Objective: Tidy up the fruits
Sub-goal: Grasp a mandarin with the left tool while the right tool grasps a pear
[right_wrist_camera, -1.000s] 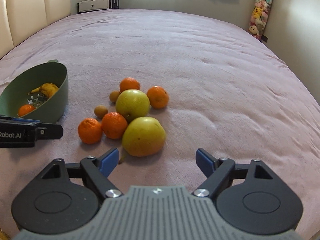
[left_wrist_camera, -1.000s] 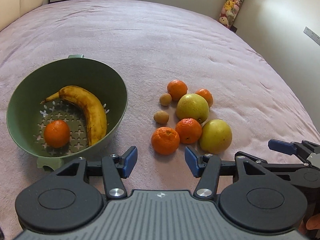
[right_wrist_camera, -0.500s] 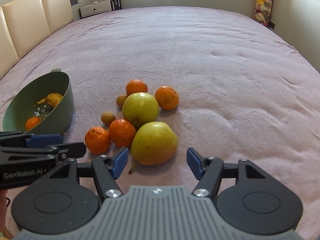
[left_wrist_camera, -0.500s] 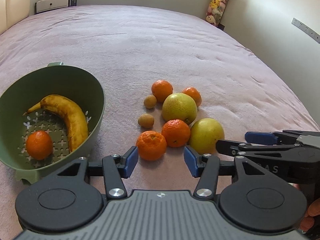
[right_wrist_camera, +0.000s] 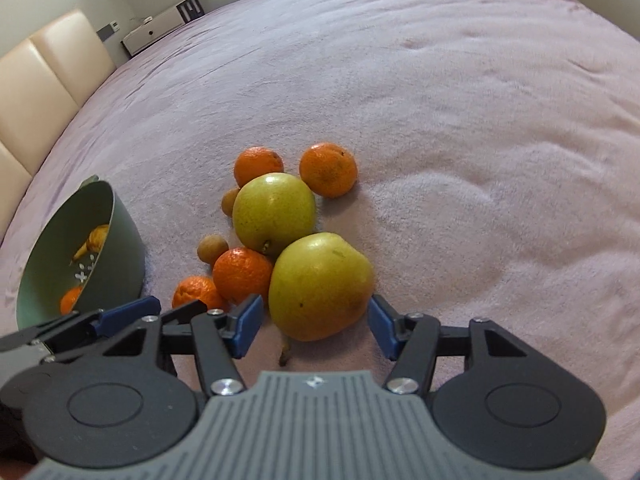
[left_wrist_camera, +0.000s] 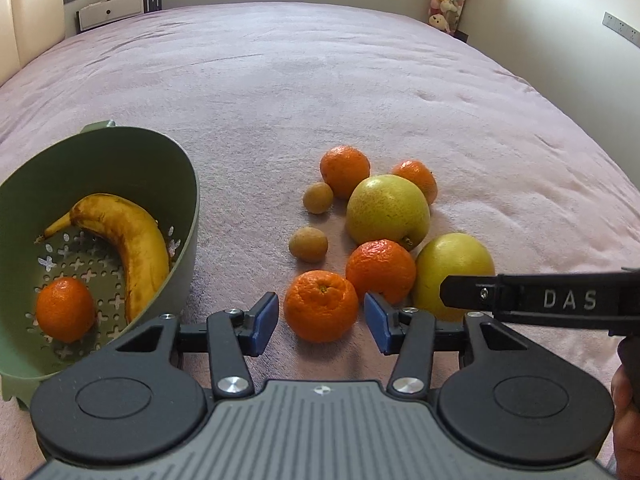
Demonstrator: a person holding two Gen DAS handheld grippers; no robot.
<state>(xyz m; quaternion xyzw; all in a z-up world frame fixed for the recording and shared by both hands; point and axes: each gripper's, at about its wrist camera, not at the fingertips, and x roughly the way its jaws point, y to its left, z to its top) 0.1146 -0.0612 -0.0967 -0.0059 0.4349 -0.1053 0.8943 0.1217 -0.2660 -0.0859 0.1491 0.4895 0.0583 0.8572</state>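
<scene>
You're closing your half-open, empty left claw (left_wrist_camera: 321,323) around the round orange tangerine (left_wrist_camera: 321,305) sitting right between its pads.

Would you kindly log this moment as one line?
left gripper: closing around tangerine, not gripping | right gripper: closing around pear, not gripping | bowl: banana, one tangerine

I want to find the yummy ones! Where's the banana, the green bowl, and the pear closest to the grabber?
banana (left_wrist_camera: 132,236): left wrist view, middle of its curved peel.
green bowl (left_wrist_camera: 188,184): left wrist view, right rim.
nearest pear (right_wrist_camera: 320,284): right wrist view, middle of its skin.
</scene>
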